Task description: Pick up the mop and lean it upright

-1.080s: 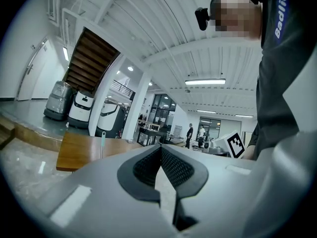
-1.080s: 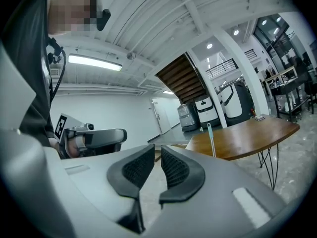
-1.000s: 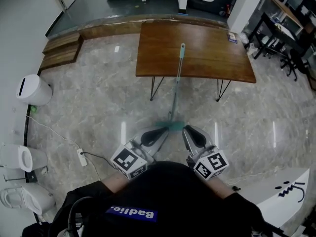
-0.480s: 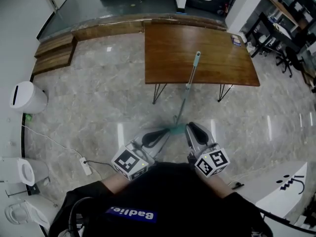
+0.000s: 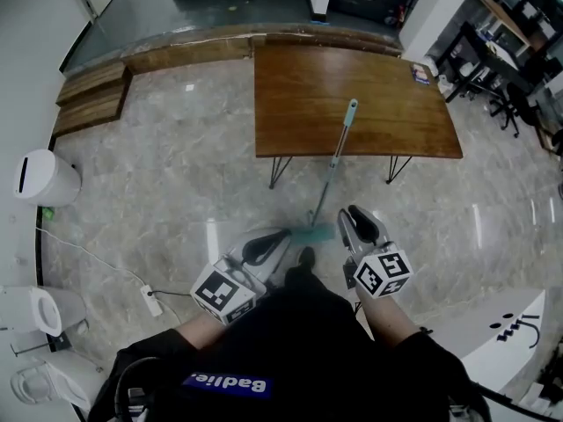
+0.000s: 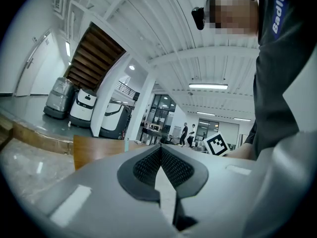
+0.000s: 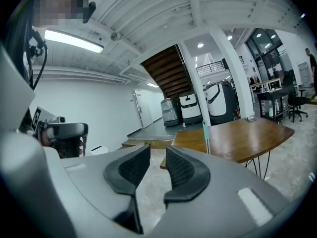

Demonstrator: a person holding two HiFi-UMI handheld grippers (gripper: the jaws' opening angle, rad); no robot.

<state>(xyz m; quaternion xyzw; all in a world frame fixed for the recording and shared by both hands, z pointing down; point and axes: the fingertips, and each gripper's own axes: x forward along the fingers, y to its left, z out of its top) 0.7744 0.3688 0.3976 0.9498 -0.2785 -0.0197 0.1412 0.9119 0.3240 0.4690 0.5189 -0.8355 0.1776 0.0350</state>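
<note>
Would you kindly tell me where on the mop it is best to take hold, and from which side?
Take the mop by its thin pole, roughly midway up, well above the teal head on the floor. Come from the near side, jaws straddling the pole: it stands steeply and seems to lean on the wooden table, which blocks the far side.

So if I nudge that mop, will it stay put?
Probably not. The mop leans by a thin pole on the table edge, so it could slide sideways. The glossy floor may let its head skid.
</note>
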